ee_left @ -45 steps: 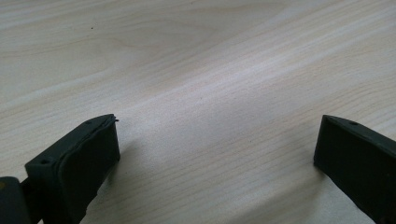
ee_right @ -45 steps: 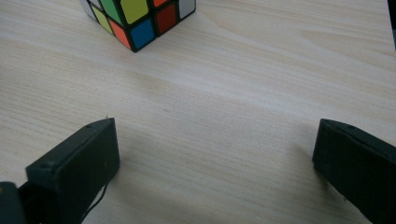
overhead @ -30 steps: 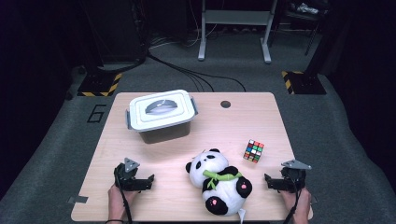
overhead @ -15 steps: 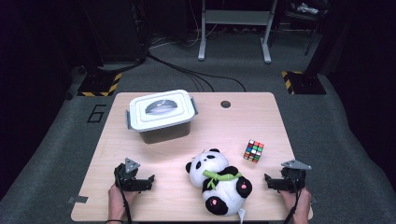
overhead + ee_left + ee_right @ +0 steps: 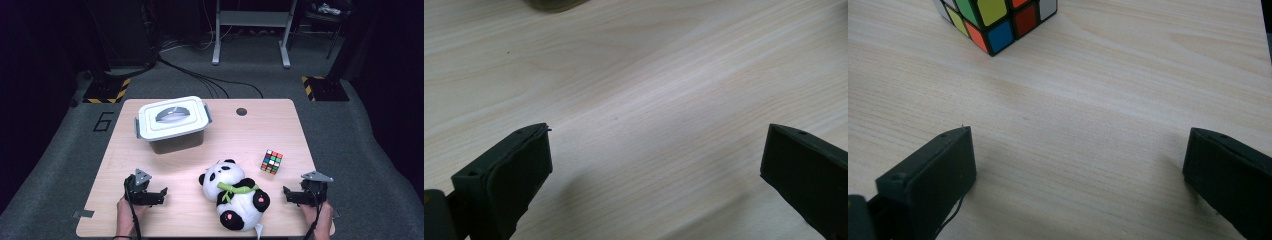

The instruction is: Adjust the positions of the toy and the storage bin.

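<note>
Two grippers are held low over a pale wooden table (image 5: 235, 135) that stands on grey carpet in a dark room. The left gripper (image 5: 161, 192) is seen near the front left edge, its jaws wide apart and nothing between them. The right gripper (image 5: 286, 192) is kept by the front right corner, equally wide open and empty. A panda (image 5: 235, 197) lies between them, near the front edge. A cube (image 5: 271, 161) is placed just beyond the right gripper. A lidded box (image 5: 172, 122) sits at the far left, with bare wood beside it.
</note>
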A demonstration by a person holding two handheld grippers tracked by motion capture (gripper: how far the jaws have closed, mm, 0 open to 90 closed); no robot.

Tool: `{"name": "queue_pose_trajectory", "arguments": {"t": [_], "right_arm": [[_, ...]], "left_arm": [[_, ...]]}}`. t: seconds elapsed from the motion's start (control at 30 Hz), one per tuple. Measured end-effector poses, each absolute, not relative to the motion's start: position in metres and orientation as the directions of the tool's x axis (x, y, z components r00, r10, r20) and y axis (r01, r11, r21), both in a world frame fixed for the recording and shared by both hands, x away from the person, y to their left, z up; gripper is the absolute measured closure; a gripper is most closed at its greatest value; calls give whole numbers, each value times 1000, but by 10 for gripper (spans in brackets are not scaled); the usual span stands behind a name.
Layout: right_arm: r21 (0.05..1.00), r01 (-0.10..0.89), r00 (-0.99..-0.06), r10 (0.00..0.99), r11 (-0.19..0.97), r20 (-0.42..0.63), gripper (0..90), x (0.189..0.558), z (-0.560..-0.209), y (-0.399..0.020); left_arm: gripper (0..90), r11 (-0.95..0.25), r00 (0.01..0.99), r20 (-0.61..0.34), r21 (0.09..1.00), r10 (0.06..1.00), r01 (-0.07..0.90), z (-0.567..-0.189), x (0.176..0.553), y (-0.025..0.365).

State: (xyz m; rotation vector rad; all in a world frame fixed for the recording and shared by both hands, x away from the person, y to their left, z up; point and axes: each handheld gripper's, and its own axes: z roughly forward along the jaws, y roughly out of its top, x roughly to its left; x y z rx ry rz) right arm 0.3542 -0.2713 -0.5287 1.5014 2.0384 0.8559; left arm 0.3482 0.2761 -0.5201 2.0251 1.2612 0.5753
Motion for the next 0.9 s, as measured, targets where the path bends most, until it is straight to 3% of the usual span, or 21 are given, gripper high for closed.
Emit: {"name": "queue_pose_trajectory", "arguments": {"t": [0.47, 0.7, 0.9], "right_arm": [[716, 667, -294, 956, 207, -2, 0, 354, -529, -271], [716, 667, -293, 956, 206, -2, 0, 354, -529, -271], [716, 667, -293, 956, 207, -2, 0, 354, -529, -271]], "left_arm": [[0, -354, 530, -1, 743, 848, 568, -504, 341, 252], [0, -330, 579, -63, 769, 813, 548, -492, 341, 245], [0, -357, 607, -48, 771, 793, 527, -485, 342, 236]]}}
